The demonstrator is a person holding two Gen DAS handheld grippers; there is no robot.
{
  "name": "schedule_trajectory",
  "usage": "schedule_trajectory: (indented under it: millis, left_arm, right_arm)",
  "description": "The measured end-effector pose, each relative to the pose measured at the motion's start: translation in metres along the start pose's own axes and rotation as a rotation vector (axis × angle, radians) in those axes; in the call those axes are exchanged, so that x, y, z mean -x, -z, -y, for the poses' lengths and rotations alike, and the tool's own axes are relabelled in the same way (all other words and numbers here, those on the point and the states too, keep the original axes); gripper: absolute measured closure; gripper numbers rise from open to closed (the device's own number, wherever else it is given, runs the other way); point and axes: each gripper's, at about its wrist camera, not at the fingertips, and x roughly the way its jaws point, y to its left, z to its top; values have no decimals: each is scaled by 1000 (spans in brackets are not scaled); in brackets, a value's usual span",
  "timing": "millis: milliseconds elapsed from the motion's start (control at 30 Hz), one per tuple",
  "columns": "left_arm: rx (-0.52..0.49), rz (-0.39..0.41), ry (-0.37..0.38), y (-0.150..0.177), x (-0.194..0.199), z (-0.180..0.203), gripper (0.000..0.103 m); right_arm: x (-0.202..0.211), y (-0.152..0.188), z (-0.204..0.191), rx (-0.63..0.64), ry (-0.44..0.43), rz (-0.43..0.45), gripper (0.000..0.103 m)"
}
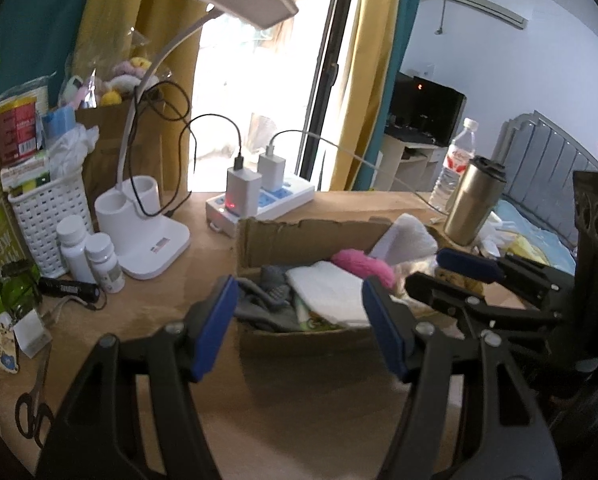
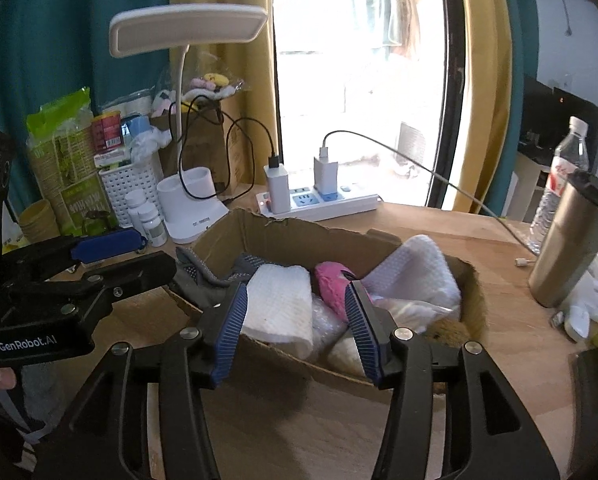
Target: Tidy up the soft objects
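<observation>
Both claws stood apart with nothing between the pads: the left gripper and the right gripper hung over the cardboard box near the desk's back edge. Inside lay the white towel, pink plush and grey gloves. A placing step looked just finished; next would call for finding another soft item outside. The brown thing in the box's near corner stayed unclear.

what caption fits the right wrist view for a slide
Right gripper, blue-padded fingers apart and empty, above a torn cardboard box holding a white folded cloth and pink fuzzy bundle.
</observation>
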Motion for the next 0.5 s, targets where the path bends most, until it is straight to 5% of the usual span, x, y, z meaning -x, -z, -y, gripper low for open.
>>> schedule_trajectory:
  millis: [500]
  left_arm:
    - [-47, 49, 33, 4, 37, 32, 37]
  right_arm:
    - [56, 12, 9, -18, 64, 68, 47]
